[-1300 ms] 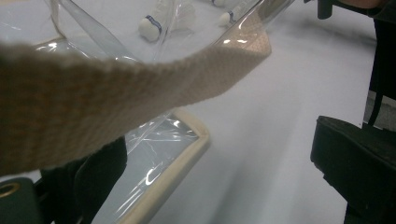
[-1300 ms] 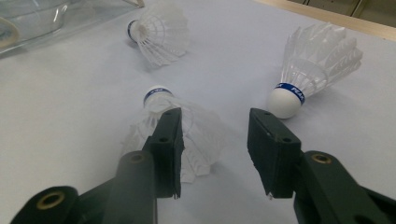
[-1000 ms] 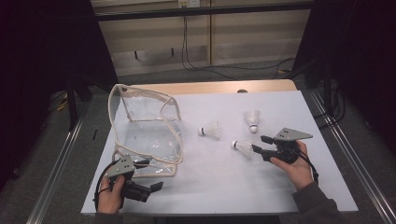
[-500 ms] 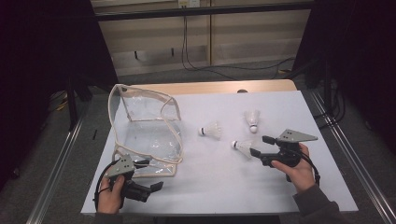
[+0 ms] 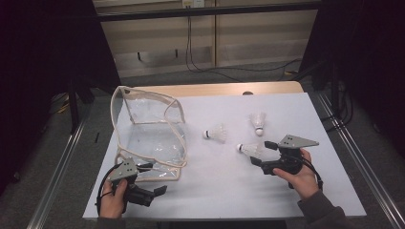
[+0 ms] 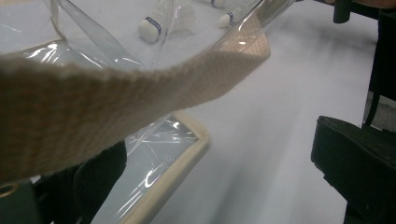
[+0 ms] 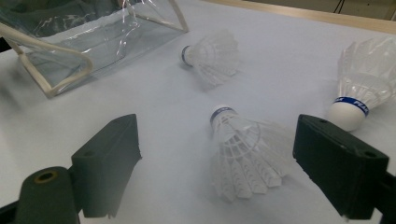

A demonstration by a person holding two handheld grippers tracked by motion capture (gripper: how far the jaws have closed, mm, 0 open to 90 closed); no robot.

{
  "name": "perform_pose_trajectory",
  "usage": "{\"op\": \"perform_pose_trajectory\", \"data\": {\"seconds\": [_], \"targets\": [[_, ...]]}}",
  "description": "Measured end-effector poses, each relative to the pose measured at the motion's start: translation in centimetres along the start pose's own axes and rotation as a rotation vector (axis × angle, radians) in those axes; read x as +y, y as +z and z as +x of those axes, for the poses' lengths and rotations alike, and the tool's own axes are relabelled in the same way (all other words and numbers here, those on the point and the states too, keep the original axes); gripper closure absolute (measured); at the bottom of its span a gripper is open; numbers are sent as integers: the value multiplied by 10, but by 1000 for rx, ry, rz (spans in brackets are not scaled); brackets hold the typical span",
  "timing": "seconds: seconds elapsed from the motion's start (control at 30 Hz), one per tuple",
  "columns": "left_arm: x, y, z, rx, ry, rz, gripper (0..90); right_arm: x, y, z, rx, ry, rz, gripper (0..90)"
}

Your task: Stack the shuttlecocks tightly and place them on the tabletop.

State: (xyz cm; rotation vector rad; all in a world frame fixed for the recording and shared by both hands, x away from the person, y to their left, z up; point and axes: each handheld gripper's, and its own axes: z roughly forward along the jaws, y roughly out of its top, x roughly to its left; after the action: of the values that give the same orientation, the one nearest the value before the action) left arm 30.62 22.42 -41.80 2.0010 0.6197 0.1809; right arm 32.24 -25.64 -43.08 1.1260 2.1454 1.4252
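Glossy clear plastic bag (image 5: 148, 138), woven cloth trim (image 6: 93, 98)

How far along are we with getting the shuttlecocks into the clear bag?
Nothing is bagged yet: the clear bag holds no shuttlecock. In hand: the left gripper holds the bag's beige strap; the right gripper, jaws just opened, straddles the nearest shuttlecock without pressing it. Left: grip and bag it, then the middle shuttlecock and the far shuttlecock.

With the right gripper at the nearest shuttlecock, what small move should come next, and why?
Probably ease the right gripper forward, then close. Its fingers, which have just been opening, stand wide on either side of the shuttlecock lying between them, with no pad touching it.
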Motion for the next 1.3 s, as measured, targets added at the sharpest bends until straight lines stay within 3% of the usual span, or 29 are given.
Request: {"op": "perform_pose_trajectory", "data": {"seconds": [0.2, 0.6, 1.07, 1.3], "targets": [[0, 0, 0, -1, -1, -1, 34, -1, 2, 1, 5, 0, 16, 161], [0, 0, 0, -1, 2, 1, 33, -6, 9, -2, 16, -7, 68, 365], [0, 0, 0, -2, -4, -1, 33, -7, 15, -3, -3, 9, 95, 506], [0, 0, 0, -2, -3, 0, 34, -7, 19, -3, -4, -5, 102, 565]]}}
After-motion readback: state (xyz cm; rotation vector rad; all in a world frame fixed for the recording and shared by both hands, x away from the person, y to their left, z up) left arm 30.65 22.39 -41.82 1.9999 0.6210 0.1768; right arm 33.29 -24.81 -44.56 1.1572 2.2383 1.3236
